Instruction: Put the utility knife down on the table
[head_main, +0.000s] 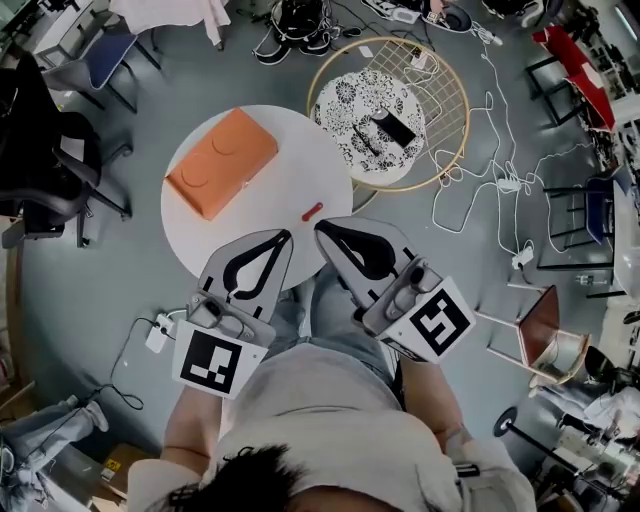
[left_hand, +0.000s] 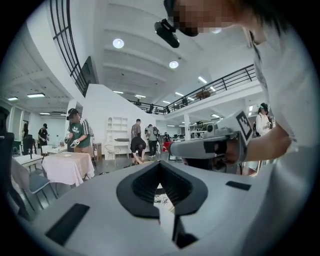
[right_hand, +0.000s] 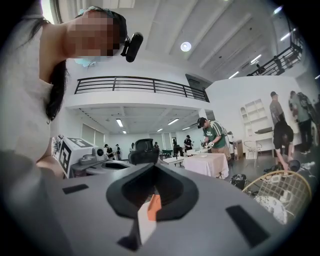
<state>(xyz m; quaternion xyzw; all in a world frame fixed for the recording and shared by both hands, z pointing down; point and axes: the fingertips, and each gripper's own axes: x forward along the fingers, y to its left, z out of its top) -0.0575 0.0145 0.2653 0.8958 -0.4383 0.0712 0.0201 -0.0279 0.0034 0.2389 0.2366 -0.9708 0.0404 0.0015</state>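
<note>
A small red utility knife lies on the round white table, near its front right edge, with nothing touching it. Both grippers hover side by side over the table's near rim, tips pointing away from the person. My left gripper is shut and empty, just short of the knife and to its left. My right gripper is also shut and empty, its tip close behind the knife. In the left gripper view the left gripper has its jaws meeting at the tip. In the right gripper view the right gripper shows the same, with a sliver of orange behind it.
An orange box lies on the table's left half. A patterned round stool inside a wire hoop holds dark items at the back right. Chairs stand to the left. Cables trail on the floor at right. Other people work in the background.
</note>
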